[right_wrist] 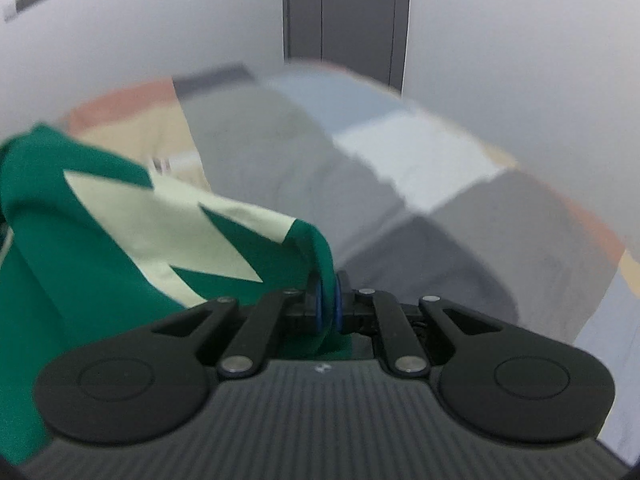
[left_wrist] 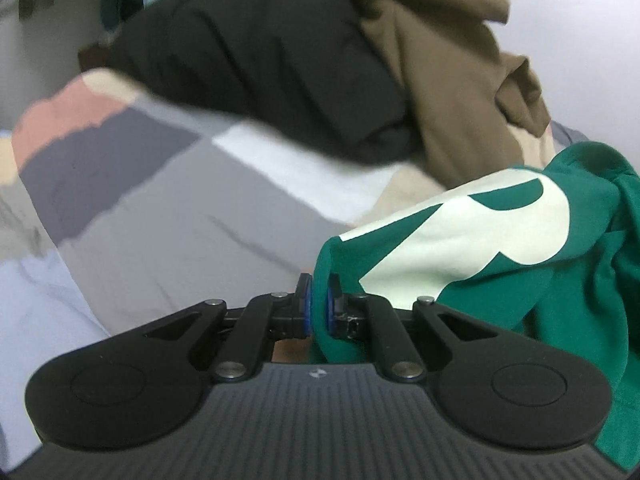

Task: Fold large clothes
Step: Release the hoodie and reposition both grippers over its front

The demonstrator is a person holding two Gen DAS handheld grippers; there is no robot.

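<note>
**Barely begun: green garment lifted, nothing folded**

Clearly early going. Left gripper [left_wrist: 318, 300] clamped on an edge of the green garment [left_wrist: 500, 248]; right gripper [right_wrist: 327, 300] pinching another edge. Cloth slung bunched between both, above the patchwork bedspread [left_wrist: 160, 216]. No fold made yet, by the look. Black garment [left_wrist: 256, 68] and brown garment [left_wrist: 444, 76] heaped far off, apparently awaiting folding.

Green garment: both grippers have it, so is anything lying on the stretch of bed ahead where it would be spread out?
Nothing visible on the grey patch of bedspread ahead. The green garment is pinched in the left gripper and right gripper. The black garment and brown garment are piled farther back.
</note>
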